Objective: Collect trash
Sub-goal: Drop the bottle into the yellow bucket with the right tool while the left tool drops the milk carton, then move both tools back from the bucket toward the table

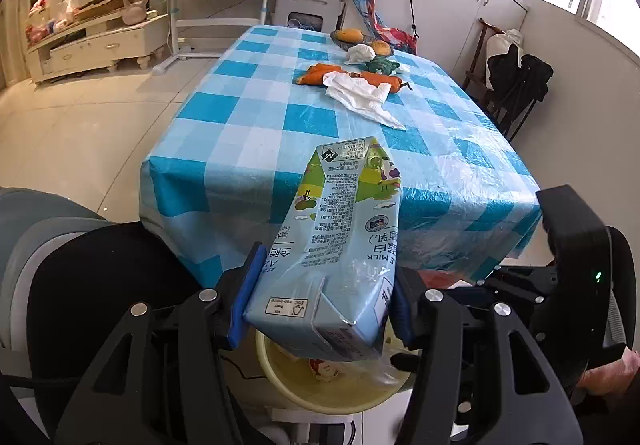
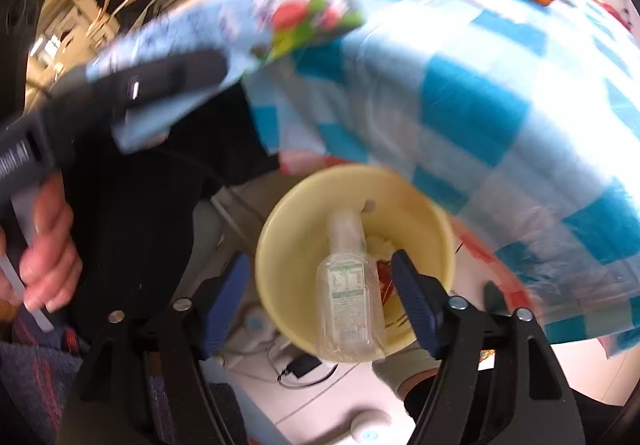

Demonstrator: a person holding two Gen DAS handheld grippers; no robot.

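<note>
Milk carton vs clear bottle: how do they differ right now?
The milk carton is opaque printed card with flat sides; the clear bottle is see-through plastic with a narrow neck. The carton is clamped between the left gripper's jaws, above the yellow bin; the bottle is in no grip: the right gripper's jaws stand apart on either side of it, and it appears to be inside the bin. Both are empty-looking drink or liquid containers.

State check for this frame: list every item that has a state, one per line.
milk carton: gripped in left claw, above the bin
clear bottle: between the open pads of right claw, over the bin
yellow bin: open, some trash inside
white tissue: crumpled, on the table
</note>
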